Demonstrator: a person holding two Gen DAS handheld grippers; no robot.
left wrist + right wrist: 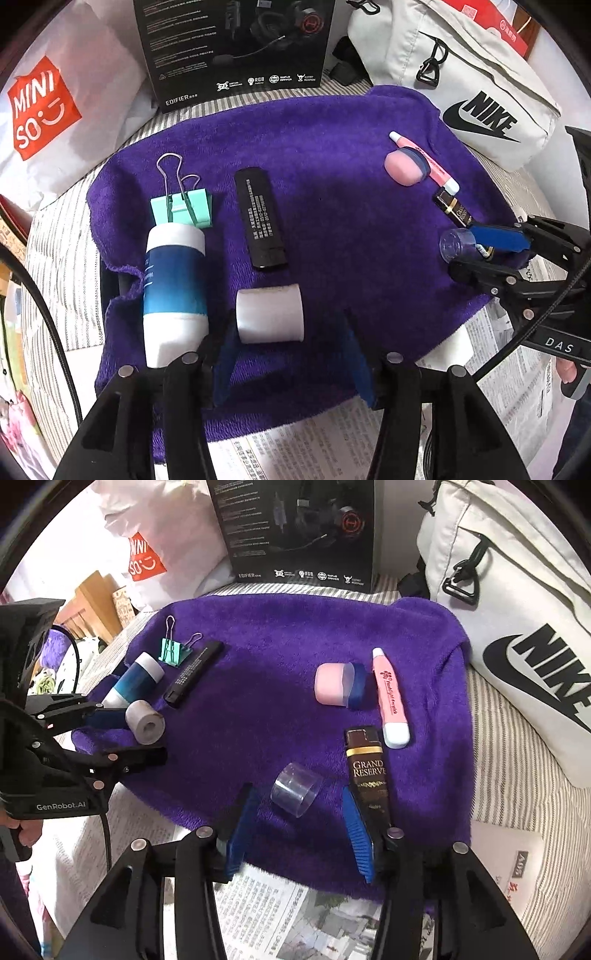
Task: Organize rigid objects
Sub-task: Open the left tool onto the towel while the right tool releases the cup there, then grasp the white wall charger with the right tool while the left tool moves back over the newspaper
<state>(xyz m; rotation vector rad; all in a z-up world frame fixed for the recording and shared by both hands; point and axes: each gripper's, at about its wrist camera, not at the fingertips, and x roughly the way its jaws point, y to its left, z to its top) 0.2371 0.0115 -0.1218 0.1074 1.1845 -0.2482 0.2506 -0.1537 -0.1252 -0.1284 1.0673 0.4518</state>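
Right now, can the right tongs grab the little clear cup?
Probably yes. The right tongs are open, and the clear cup lies on its side on the purple towel just ahead of their tips, with nothing between. The brown packet lies close beside the right-hand finger and might get nudged.

Tape roll (269,314) right of bottle (173,291); clip (183,208) behind (all on towel (332,206)).

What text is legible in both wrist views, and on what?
"MINISO": white shopping bag
"EDIFIER", "RGB": black headset box; its small paragraphs are unreadable
"NIKE": white bag
"GRAND RESERVE": dark brown packet
"GenRobot.AI": left tool body
"DAS": right tool body
Black stick, pink pen, newspaper, red box: print too small or blurred.
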